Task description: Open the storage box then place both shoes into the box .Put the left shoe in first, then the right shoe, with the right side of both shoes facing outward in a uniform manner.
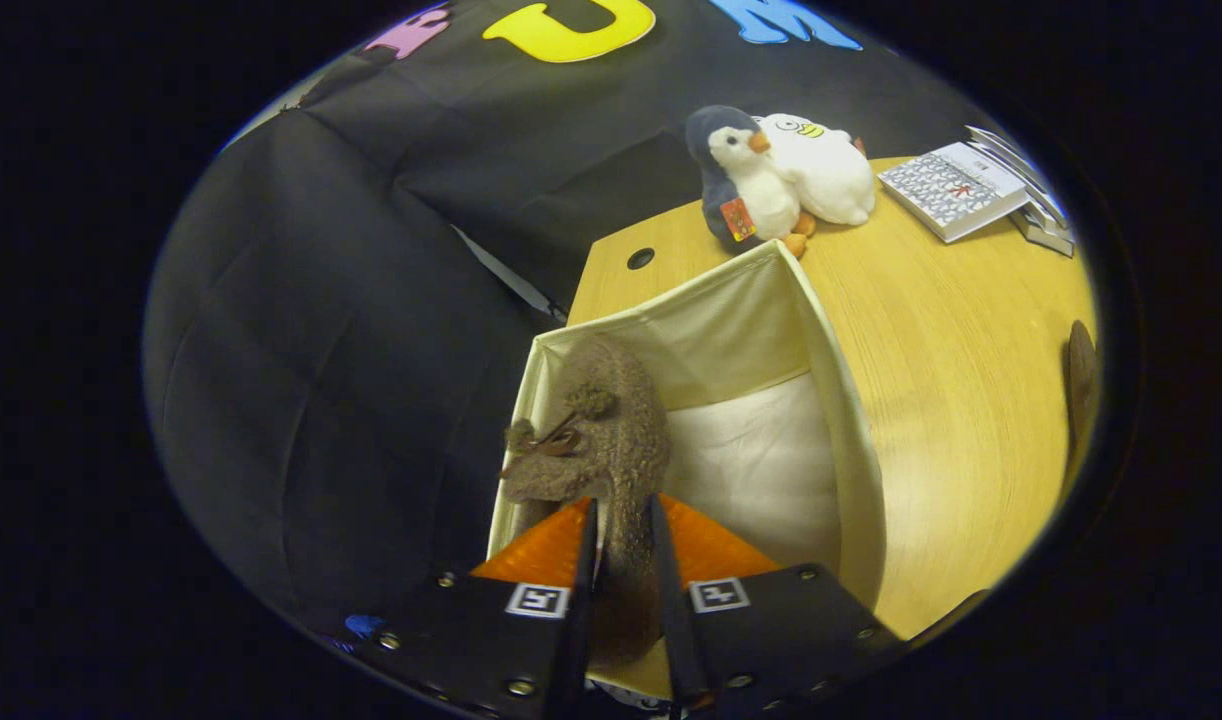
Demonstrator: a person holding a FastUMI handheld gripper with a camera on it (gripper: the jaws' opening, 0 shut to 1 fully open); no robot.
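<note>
A brown fuzzy shoe with a small bow hangs inside the open cream fabric storage box, close to the box's left wall. My gripper is shut on the shoe, with both fingers pressing its edge from either side. The shoe's toe points away from me, down into the box. The white inner bottom of the box shows to the right of the shoe. The box stands on a wooden table, at its left edge. A dark rounded shape lies at the table's far right; I cannot tell what it is.
A plush penguin and a white plush toy sit on the table just beyond the box. A patterned book and more stacked books lie farther right. A cable hole is near the table's back left corner.
</note>
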